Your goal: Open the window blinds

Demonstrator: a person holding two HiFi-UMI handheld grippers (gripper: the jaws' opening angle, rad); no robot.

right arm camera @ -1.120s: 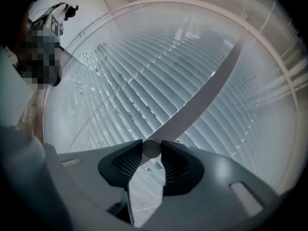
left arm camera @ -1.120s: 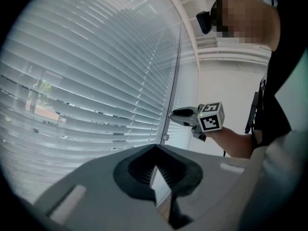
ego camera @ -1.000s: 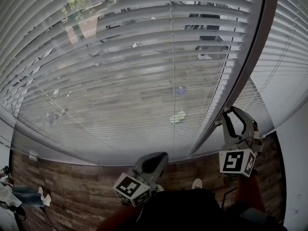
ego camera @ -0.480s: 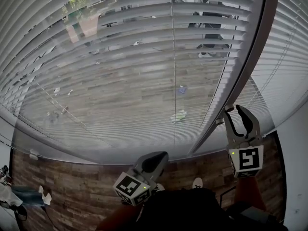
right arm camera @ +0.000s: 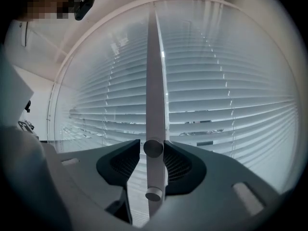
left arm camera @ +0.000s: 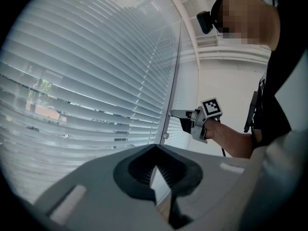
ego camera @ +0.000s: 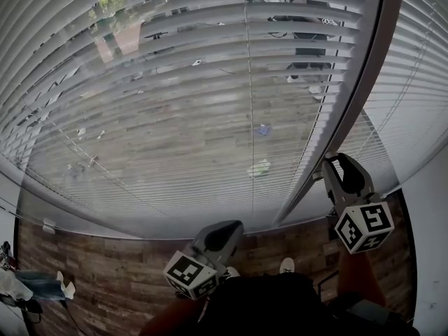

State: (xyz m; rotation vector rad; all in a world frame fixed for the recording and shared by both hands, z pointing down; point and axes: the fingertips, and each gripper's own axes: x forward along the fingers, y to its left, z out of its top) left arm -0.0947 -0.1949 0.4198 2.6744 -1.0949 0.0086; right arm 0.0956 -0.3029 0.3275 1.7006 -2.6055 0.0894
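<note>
Item: window blinds [ego camera: 175, 103], horizontal slats, hung across the pane ahead. The slats lie near flat and the street shows through the gaps, so opening looks largely done

Control: round knob [right arm camera: 153, 147] on the upright mullion [right arm camera: 154, 81] between the two panes, with a second knob [right arm camera: 154, 194] near it on the same post

Right gripper [ego camera: 334, 163]: level at the mullion, first knob between its jaw tips. The jaws have just been spreading and the grip is released, likely to re-seat for another twist or to withdraw

Left gripper [ego camera: 234, 227]: held low, apart from the window, jaws clenched together on nothing, parked as unneeded
</note>
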